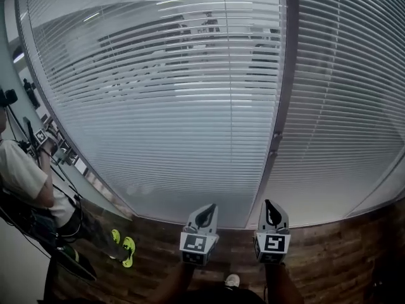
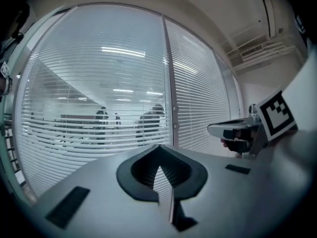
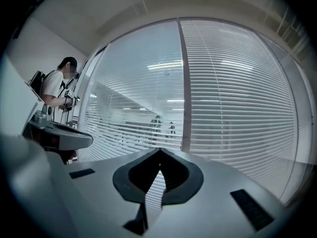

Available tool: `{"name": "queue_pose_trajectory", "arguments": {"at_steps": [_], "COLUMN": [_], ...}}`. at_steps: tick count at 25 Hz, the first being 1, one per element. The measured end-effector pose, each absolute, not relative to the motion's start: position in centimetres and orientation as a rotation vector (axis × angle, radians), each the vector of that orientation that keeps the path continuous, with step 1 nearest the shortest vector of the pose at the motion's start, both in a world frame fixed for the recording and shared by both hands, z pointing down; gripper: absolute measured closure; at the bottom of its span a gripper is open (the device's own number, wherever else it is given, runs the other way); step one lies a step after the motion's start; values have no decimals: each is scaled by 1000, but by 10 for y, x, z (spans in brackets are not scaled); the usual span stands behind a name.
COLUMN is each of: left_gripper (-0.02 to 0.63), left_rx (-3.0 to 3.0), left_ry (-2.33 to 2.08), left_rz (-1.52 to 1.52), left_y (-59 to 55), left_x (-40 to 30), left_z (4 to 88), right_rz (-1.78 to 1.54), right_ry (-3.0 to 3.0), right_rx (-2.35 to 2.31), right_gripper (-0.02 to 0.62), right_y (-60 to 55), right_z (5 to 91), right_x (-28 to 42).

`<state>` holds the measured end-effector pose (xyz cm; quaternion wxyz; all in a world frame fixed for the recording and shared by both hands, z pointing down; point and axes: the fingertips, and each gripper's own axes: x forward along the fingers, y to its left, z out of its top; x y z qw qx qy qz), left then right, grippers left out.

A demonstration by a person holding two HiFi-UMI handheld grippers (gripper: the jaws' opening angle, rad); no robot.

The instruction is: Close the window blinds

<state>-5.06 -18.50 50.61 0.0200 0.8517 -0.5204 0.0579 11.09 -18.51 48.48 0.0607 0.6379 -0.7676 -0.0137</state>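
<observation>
The window blinds fill the wall ahead of me. The left blind (image 1: 158, 94) has its slats tilted partly open, and a room with people shows through them. The right blind (image 1: 342, 94) looks denser and paler. A grey post (image 1: 278, 106) with a small knob (image 1: 276, 135) divides the two. My left gripper (image 1: 209, 206) and right gripper (image 1: 269, 202) hang side by side below the blinds, short of the glass. Both are shut with nothing held. In the left gripper view my left gripper (image 2: 159, 148) points at the left blind (image 2: 94, 98), and my right gripper (image 3: 159, 150) points near the post (image 3: 185, 83).
A person (image 1: 28, 182) in a white shirt stands at the far left near the window, holding similar grippers. The floor (image 1: 329, 258) is dark wood planks. A low sill (image 1: 95, 182) runs along the window's foot.
</observation>
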Motion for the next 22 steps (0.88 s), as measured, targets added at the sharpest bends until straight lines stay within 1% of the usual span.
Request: {"name": "queue_pose_trajectory", "arguments": {"at_steps": [7,16,22], "left_gripper": [606,606,606], "left_rx": [2705,2688,2664], "left_ry": [-1566,-1557,-1545], "left_rz": [193,275,186], "left_y": [-200,-227,-253], "left_x": [-18,-6,-8], "left_z": [491,508,502], "right_rz": [-26,30,15], "right_ry": [-2363,-2376,-2358], "right_rx": [1895,1886,1917], "right_gripper": [595,595,595], "right_y": [-203,-232,-254], "right_z": [491,508,510], "right_x": [114,127,132]}}
